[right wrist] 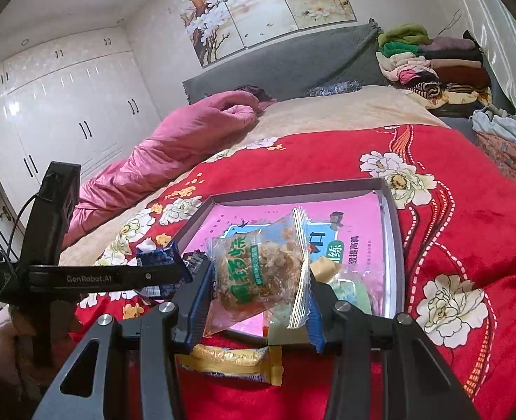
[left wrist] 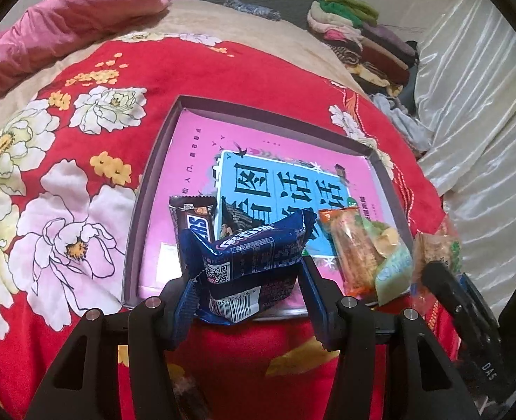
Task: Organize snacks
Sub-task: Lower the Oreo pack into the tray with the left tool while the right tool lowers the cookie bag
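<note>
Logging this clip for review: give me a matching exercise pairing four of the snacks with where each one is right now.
Things:
1. blue packet
2. clear floss-cake packet
3. brown chocolate bar
4. yellow wrapper

Places:
A. lying on the red blanket, outside the box
B. lying in the box, near its left wall
C. held in the left gripper
D. held in the right gripper

Pairs: 1-C, 2-D, 3-B, 4-A

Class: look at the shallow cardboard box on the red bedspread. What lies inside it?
Inside the box: a pink book covering its floor, a brown chocolate bar, and an orange snack packet. The blue packet in the left gripper hides the near edge.
</note>
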